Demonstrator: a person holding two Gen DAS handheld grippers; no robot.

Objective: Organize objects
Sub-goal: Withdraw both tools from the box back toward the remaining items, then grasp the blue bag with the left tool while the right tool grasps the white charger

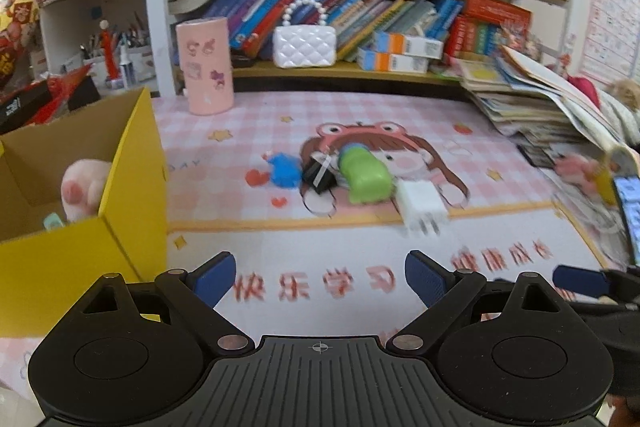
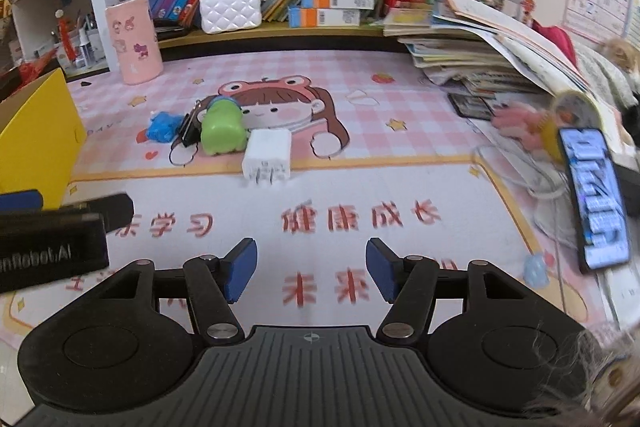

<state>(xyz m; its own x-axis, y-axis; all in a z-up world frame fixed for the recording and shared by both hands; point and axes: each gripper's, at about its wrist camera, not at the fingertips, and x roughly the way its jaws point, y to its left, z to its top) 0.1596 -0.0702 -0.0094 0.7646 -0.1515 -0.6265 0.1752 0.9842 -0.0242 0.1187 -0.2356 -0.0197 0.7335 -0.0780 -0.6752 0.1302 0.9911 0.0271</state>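
A row of small objects lies mid-mat: a blue toy [image 1: 285, 173] [image 2: 163, 126], a black clip-like item [image 1: 320, 175] [image 2: 189, 131], a green toy [image 1: 363, 174] [image 2: 222, 130] and a white charger plug [image 1: 421, 205] [image 2: 267, 155]. A yellow cardboard box [image 1: 120, 195] [image 2: 38, 131] stands at the left with a pink plush paw [image 1: 82, 189] inside. My left gripper [image 1: 320, 275] is open and empty, short of the objects. My right gripper [image 2: 311, 269] is open and empty, also short of them. The left gripper's side shows in the right wrist view [image 2: 52, 243].
A pink sticker-covered cylinder [image 1: 205, 65] [image 2: 134, 39] stands at the mat's back. A white quilted purse [image 1: 304, 45] sits on the bookshelf. A stack of books and papers [image 2: 500, 55], a lit phone [image 2: 596, 195] and a small light-blue figure [image 2: 535, 269] crowd the right side.
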